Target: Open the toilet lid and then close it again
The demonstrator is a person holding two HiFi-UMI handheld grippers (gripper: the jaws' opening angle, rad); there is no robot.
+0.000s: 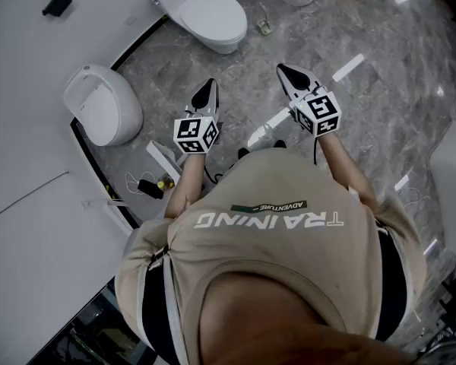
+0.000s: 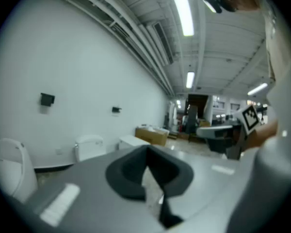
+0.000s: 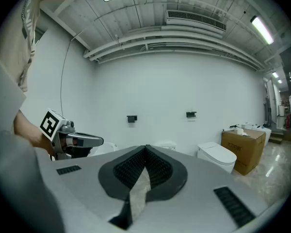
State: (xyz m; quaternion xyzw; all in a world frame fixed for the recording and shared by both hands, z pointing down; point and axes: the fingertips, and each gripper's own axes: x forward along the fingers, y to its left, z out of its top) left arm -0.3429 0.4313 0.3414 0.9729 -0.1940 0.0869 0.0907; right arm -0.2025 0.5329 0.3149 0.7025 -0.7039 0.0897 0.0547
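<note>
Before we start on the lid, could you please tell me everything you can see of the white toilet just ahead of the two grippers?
The white toilet looks like glossy ceramic, with a smooth oval lid lying shut over the bowl and a boxy rear part by the white wall. It stands upright on the grey marbled floor, its front toward the lower right of the head view. Nothing touches it: the left gripper and right gripper hang short of it, jaws together and empty.
</note>
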